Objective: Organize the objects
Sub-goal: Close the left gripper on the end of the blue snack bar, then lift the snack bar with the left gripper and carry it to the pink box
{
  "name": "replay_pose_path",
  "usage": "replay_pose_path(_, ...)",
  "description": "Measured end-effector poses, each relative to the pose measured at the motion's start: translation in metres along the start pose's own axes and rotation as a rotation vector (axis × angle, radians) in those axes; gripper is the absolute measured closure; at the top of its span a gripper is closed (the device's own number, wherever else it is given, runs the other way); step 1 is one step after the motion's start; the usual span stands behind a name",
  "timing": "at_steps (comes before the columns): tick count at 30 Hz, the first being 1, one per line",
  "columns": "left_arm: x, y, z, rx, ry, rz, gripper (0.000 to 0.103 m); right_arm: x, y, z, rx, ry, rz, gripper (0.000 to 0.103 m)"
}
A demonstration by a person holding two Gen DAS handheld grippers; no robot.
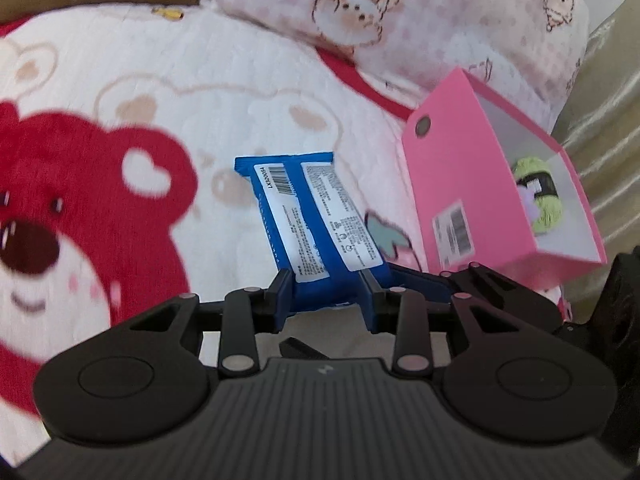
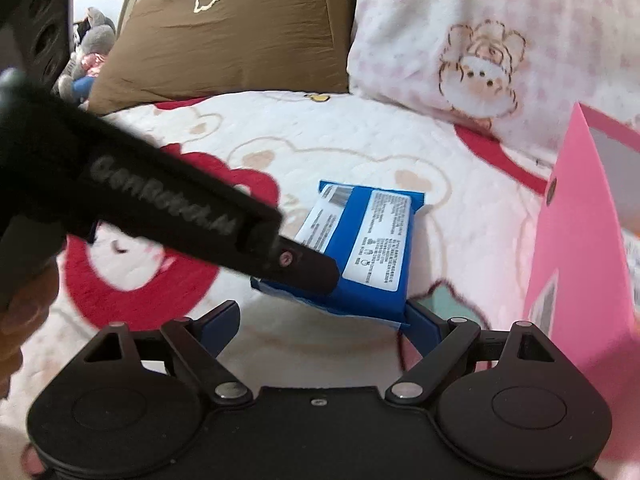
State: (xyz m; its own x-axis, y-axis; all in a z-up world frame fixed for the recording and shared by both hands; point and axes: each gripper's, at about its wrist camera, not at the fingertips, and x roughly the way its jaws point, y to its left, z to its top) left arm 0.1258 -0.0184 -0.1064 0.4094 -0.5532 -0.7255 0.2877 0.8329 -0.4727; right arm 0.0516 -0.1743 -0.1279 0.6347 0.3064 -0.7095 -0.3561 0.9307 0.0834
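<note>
while its two blue fingers press in on either side of the near end of the blue packet (image 1: 316,216), the left gripper (image 1: 326,298) has that packet clamped between them, with the packet sticking forward and lifted at an angle above the blanket (image 1: 224,112). the packet's back faces up in the left wrist view, showing white label panels with a barcode and fine print that is too small to read. seen from the right wrist view, the left gripper (image 2: 304,264) comes in from the left as a long black body with grey lettering on its side, its tip at the packet (image 2: 360,248).

the right gripper (image 2: 320,320) is spread wide, holding nothing; its left finger (image 2: 222,320) is well clear of the packet, while its right finger (image 2: 424,324) sits just under the packet's near corner, and i cannot tell whether they touch.

just to the right of the packet stands a pink box (image 1: 472,184), tipped so its open side faces up and to the right, with a white inside. a ball of light green yarn (image 1: 538,196) with a dark band lies inside it. the same pink box (image 2: 576,248) fills the right edge of the right wrist view.

the blanket is white with a big red bear (image 1: 80,208) printed on it. behind lie a pink checked pillow (image 1: 400,20) with a cartoon animal, and a brown pillow (image 2: 232,36). a grey plush toy (image 2: 92,48) sits at far left beside the brown pillow.
</note>
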Motion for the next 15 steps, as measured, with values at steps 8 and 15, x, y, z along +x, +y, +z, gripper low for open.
replay_pose_path(8, -0.005, 0.014, -0.023, -0.06, 0.076, -0.001, 0.07, -0.018, 0.007, -0.019, -0.016, 0.057, 0.086, 0.013)
replay_pose_path(15, -0.001, 0.032, -0.018, -0.079, -0.016, 0.018, 0.071, -0.008, 0.006, -0.018, -0.01, 0.071, 0.06, 0.012)
